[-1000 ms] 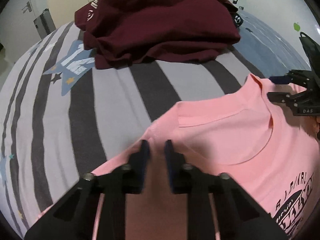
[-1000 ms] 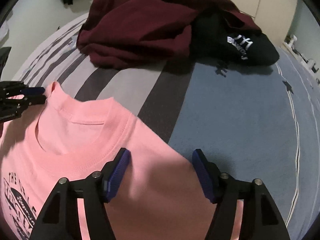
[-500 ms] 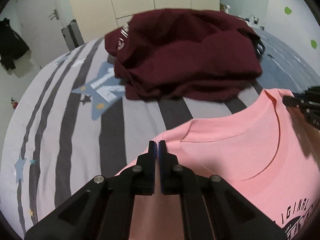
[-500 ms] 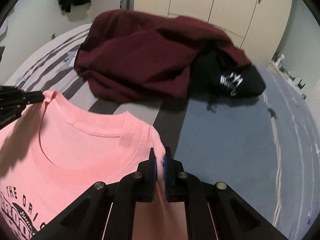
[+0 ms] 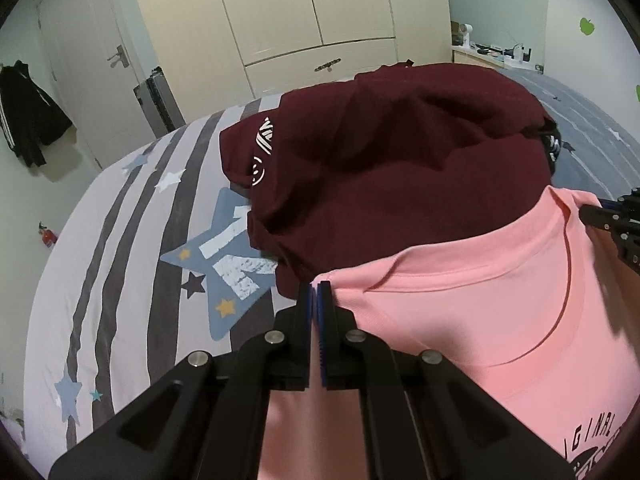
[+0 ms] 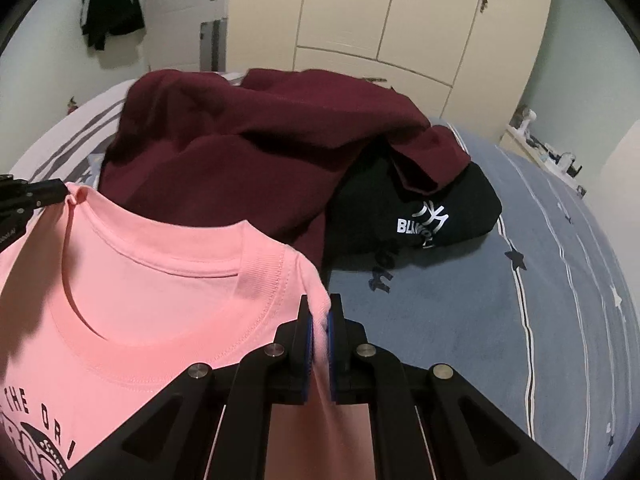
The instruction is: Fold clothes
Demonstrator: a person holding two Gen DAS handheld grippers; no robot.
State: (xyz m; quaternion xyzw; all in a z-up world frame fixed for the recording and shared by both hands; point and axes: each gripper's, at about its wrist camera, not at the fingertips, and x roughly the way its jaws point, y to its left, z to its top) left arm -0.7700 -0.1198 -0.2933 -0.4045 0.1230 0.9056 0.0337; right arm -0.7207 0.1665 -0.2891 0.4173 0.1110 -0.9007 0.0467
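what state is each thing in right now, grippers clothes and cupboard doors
left gripper: shut on the pink t-shirt's shoulder
right gripper: shut on the other shoulder
pink t-shirt: held up by both shoulders, print facing the cameras
maroon garment: unfolded, heaped on the bed
black garment: crumpled, partly under the maroon one
wardrobe doors: closed
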